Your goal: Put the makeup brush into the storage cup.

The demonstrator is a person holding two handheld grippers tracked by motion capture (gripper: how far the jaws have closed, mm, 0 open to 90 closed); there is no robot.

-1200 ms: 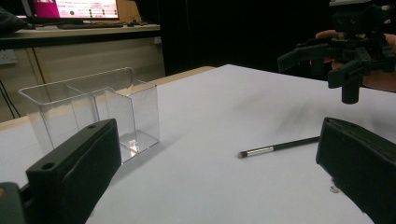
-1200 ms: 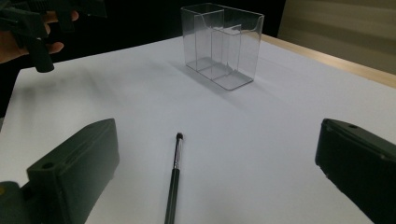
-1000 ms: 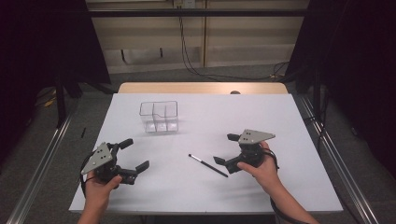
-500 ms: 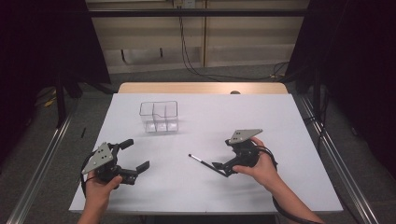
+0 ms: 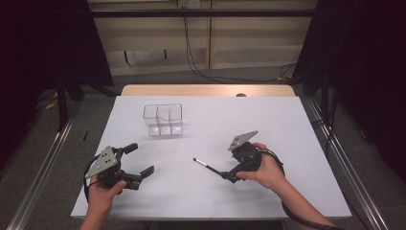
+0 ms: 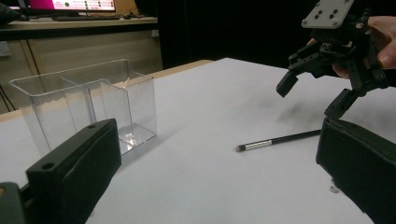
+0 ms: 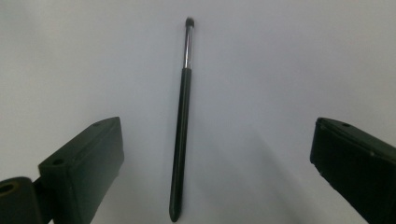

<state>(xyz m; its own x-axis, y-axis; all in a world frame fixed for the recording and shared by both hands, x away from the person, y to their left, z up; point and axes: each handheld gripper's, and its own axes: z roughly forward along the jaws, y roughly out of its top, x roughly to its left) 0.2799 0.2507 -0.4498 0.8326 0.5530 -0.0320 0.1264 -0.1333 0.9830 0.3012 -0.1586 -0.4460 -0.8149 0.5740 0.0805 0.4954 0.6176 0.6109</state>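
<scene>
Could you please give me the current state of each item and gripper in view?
Brush: lying flat on the table, not gripped, between the right gripper's fingers.
Clear organizer: upright, looks empty.
Left gripper: open, holding nothing.
Right gripper: open, lowered over the brush handle.

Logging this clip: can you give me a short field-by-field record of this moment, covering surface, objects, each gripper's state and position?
surface: white table
brush: thin black makeup brush with silver ferrule, lying flat on the table
container: clear plastic organizer with compartments, standing upright, looks empty
right gripper: right gripper open, jaws either side of the brush handle, not closed on it
left gripper: left gripper open, holding nothing, at the table's near left
contact: no gripper touches the organizer
</scene>
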